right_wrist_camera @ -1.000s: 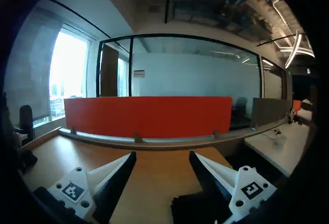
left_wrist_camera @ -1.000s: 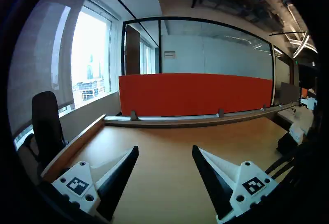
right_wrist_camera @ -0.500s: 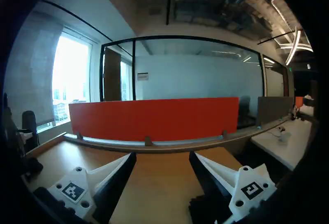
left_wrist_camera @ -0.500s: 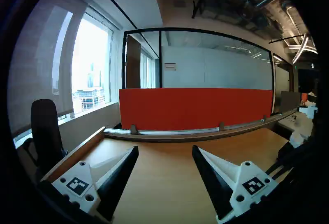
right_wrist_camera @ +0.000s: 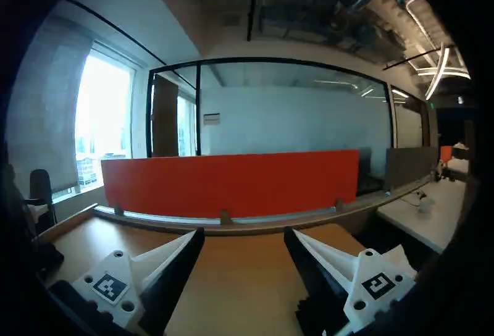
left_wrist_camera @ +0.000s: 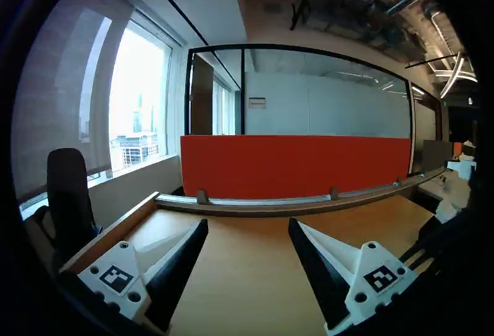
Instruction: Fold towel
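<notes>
Left gripper [left_wrist_camera: 247, 223] and right gripper [right_wrist_camera: 244, 232] hover above the table [left_wrist_camera: 247, 286], fingers spread, empty. Red divider [left_wrist_camera: 296, 164] lines its far edge. Possibly a dark towel [right_wrist_camera: 313, 319] near its right edge.

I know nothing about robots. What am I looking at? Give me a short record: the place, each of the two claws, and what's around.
Place: office, wooden desk with an orange divider along its far edge
Left gripper: open, holding nothing, over the desk
Right gripper: open, holding nothing, over the desk
Around: black chair beside a bright window; glass wall behind the divider; white desk off to the side
</notes>
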Motion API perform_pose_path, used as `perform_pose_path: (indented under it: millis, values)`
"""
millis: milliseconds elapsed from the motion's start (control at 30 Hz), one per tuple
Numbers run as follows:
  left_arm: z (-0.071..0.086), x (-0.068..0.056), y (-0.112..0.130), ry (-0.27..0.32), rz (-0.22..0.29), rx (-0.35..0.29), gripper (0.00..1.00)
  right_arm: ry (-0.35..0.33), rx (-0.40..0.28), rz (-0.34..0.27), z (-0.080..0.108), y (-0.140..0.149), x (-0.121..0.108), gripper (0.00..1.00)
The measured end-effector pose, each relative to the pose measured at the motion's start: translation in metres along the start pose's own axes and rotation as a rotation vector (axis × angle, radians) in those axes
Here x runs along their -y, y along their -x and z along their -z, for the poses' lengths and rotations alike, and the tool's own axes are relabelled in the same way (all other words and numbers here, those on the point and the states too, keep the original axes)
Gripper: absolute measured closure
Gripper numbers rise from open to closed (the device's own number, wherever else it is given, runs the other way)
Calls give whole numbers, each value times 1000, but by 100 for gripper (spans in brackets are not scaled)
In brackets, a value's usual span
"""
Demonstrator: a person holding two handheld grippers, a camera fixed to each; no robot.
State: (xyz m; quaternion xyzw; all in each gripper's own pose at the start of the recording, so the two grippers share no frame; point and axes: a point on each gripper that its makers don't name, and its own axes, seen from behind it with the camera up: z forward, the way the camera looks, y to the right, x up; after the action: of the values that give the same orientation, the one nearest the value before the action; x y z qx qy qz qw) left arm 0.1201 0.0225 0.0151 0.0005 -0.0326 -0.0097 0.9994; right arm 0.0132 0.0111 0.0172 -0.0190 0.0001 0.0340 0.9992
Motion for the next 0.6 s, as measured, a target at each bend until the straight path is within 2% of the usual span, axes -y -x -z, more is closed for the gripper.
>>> perform_pose_path:
  millis: [200, 400, 600]
  values:
    - [1, 0, 0, 13, 23, -8, 4, 4, 1, 5, -1, -1, 4, 1]
    - [2, 2, 7, 9, 18, -16, 4, -3, 3, 17, -1, 1, 10, 0]
    - [-1, -2, 29, 20, 6, -19, 4, -12, 4, 14, 0, 10, 17, 0]
